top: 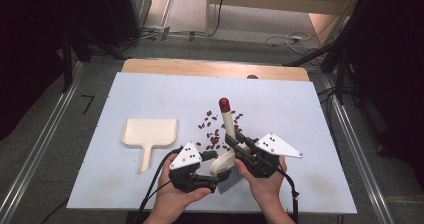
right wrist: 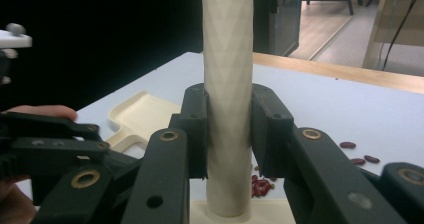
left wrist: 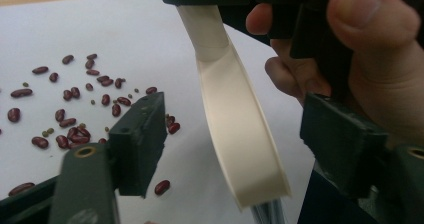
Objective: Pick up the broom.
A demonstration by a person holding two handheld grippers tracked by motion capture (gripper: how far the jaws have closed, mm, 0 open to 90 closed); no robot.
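The right gripper (right wrist: 229, 134) clamped the cream brush handle (right wrist: 227, 84), whose top was cut off. The left gripper (left wrist: 225, 144) stood open around the brush head (left wrist: 240, 134), its bristles mostly hidden. Beans (top: 215, 129) lay just beyond; the dustpan (top: 149, 134) lay left.

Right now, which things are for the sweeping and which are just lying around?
For the sweeping: cream brush with red-tipped handle; scattered dark red beans; cream plastic dustpan; right gripper, clamped on the handle.
Lying around: loose cables on the floor.
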